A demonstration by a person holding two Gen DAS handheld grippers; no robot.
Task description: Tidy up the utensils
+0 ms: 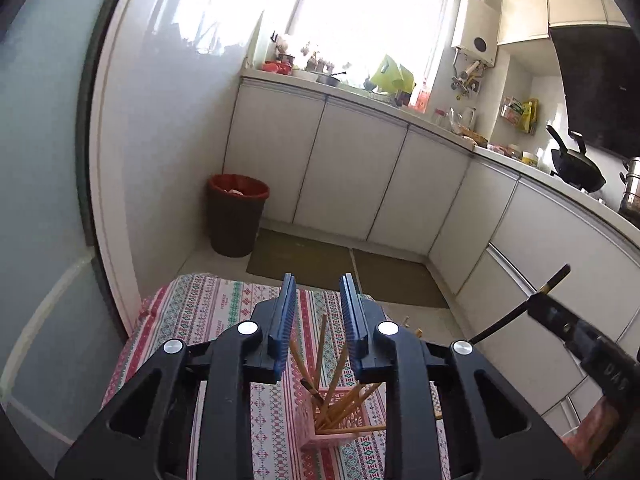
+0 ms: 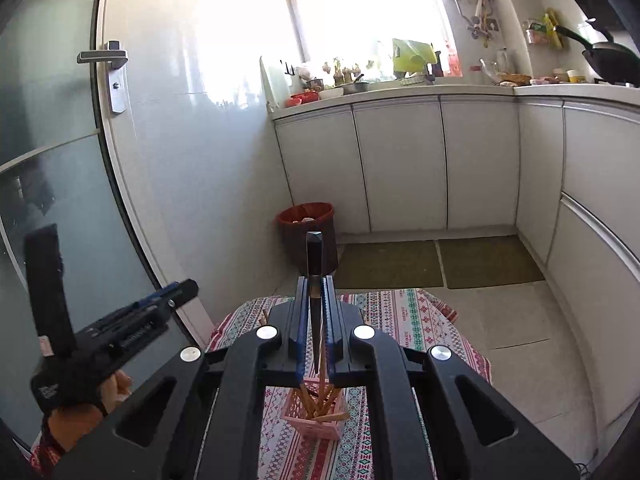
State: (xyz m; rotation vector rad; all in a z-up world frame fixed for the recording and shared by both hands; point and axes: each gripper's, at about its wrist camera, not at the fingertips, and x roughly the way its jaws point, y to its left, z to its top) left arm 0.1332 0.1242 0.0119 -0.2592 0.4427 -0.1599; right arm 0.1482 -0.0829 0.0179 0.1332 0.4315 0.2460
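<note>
Counts: two grippers, one pink basket, one dark chopstick in hand, one red-lined bin, two floor mats.

Left gripper [image 1: 318,292]: fingers spread, nothing between the pads; the gap frames the pink slotted basket [image 1: 336,424] at 6 o'clock in the left wrist view. From the right wrist view the same gripper [image 2: 176,294] sits at 9 o'clock, seen side-on, with the holding hand [image 2: 108,390] partly cut off below it.

Right gripper [image 2: 316,292]: fingers pressed together on a single dark chopstick [image 2: 315,280], which stands near upright and pokes out above the tips towards 12 o'clock. In the left wrist view that gripper [image 1: 538,306] enters from 4 o'clock with the chopstick [image 1: 516,312] crossing it; its gold-banded end points to 2 o'clock.

Basket contents: a bundle of tan wooden chopsticks [image 1: 332,376], fanned out, plus one dark-tipped stick leaning to 10 o'clock. Exact count unreadable; they overlap and the gripper bodies hide the basket sides. In the right wrist view the basket [image 2: 320,420] is at 6 o'clock, directly beneath the held chopstick's lower tip, top half hidden by the fingers.

Basket stands on the patterned tablecloth [image 1: 208,320]. Bin [image 1: 236,216] at 10 o'clock holds something pale, unclear what. Mats [image 1: 304,256] lie along the cabinets. Counter clutter is too small and backlit to itemise.
</note>
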